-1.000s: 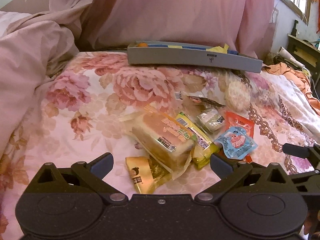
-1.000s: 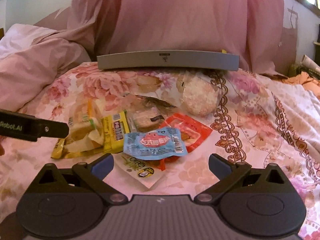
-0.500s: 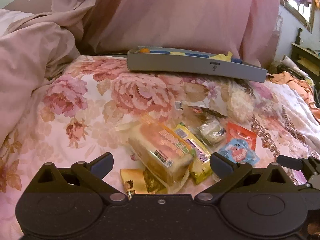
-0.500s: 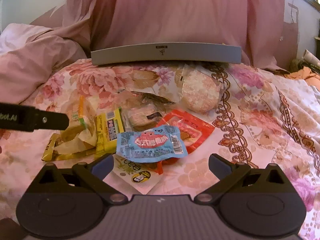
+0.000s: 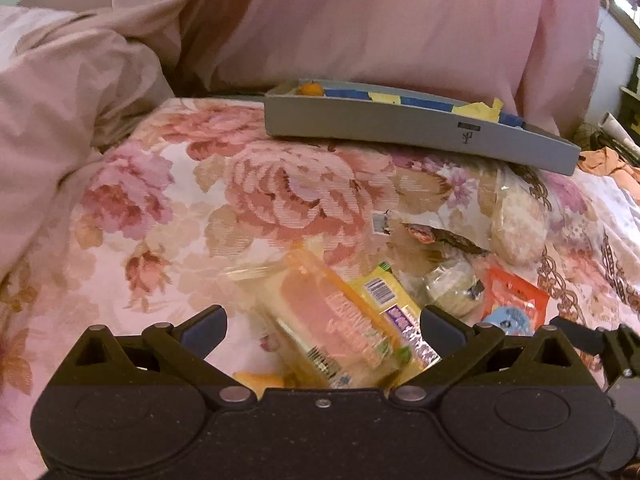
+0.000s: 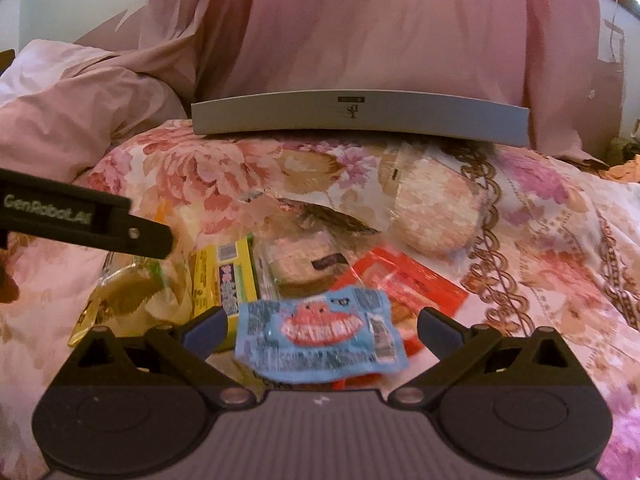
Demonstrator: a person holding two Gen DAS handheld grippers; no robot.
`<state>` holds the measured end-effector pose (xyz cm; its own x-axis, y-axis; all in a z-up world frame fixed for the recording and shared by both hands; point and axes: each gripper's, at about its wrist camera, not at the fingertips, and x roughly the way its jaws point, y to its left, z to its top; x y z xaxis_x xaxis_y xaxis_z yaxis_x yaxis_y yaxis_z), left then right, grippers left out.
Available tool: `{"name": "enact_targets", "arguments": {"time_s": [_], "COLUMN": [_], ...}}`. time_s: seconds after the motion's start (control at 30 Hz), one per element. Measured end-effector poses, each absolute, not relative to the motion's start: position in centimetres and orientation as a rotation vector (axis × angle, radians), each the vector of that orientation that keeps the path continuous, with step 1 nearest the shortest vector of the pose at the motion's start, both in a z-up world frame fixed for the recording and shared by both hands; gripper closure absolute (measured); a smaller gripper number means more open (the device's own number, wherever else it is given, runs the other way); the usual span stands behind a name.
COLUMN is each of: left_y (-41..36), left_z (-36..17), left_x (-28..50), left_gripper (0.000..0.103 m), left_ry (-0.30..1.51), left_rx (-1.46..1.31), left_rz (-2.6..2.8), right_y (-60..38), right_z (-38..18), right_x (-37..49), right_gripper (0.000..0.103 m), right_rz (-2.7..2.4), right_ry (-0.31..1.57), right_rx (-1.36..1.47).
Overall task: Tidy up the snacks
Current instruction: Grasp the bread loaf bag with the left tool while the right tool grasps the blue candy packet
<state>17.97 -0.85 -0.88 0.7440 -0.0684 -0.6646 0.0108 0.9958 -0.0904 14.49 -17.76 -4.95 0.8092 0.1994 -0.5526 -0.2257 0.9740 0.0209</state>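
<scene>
Your left gripper (image 5: 322, 322) stands spread wide and empty, and the wrapped sandwich bread (image 5: 328, 324) lies right between its fingers, long axis slanting from far-left down toward near-right, so one corner already runs under the gripper body. Your right gripper (image 6: 320, 326) is just as wide and empty, with the blue snack packet (image 6: 318, 334) lying flat and crosswise in its gap, long axis running from finger to finger. Each hand is nearest its own packet.

Beside these sit the yellow bar wrapper (image 6: 228, 280), the red packet (image 6: 404, 280) under the blue one, a small wrapped cake (image 6: 304, 262) and a round rice cracker (image 6: 434, 216). All rest on the soft floral bedspread (image 5: 280, 188), which will probably give under pressure. The grey tray (image 5: 420, 128) waits well beyond, against pink bedding (image 5: 380, 20).
</scene>
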Motion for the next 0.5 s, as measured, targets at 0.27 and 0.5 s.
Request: {"name": "enact_targets", "arguments": {"time_s": [0.27, 0.5], "left_y": [-0.8, 0.1], "left_z": [-2.1, -2.2], "left_x": [19.4, 18.9], "left_gripper": [0.017, 0.032], "left_ry": [0.789, 0.789], "left_rx": [-0.096, -0.177], "left_rz": [-0.062, -0.090], "right_y": [-17.8, -17.8], "right_z": [-6.2, -6.2], "right_x": [15.7, 15.6], "right_gripper": [0.001, 0.011], "right_rz": [0.246, 0.249], "right_ry": [0.625, 0.618], "right_rx": [-0.028, -0.027]}}
